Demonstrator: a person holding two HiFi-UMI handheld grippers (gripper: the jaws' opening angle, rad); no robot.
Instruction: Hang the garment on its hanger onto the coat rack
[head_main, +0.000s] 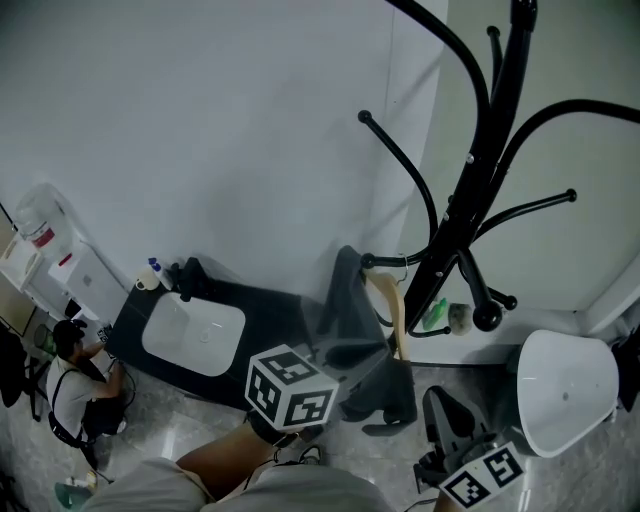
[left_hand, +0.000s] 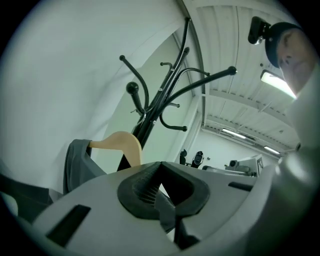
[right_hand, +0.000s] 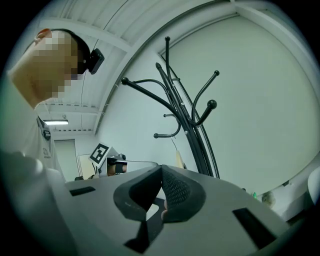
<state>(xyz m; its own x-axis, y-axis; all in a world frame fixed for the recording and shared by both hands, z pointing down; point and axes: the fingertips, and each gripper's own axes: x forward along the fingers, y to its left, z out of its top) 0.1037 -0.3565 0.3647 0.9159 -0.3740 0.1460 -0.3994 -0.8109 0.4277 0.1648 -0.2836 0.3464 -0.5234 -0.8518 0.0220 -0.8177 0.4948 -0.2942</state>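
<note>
A black coat rack (head_main: 478, 170) stands at the right against the white wall. A grey garment (head_main: 350, 315) on a wooden hanger (head_main: 391, 305) hangs from one of its low hooks. The left gripper's marker cube (head_main: 290, 388) sits just below and in front of the garment. In the left gripper view my left gripper (left_hand: 159, 176) is shut with nothing between its pads, and the hanger (left_hand: 121, 144) and garment (left_hand: 75, 165) lie beyond it, apart from the jaws. My right gripper (right_hand: 161, 186) is shut and empty, low at the right (head_main: 450, 420), facing the rack (right_hand: 187, 125).
A white rounded chair (head_main: 565, 390) stands at the right, close to the right gripper. A dark table (head_main: 270, 305) with a white basin lies at the left. A person (head_main: 80, 385) sits at the lower left. Small green items (head_main: 436, 315) lie by the rack's base.
</note>
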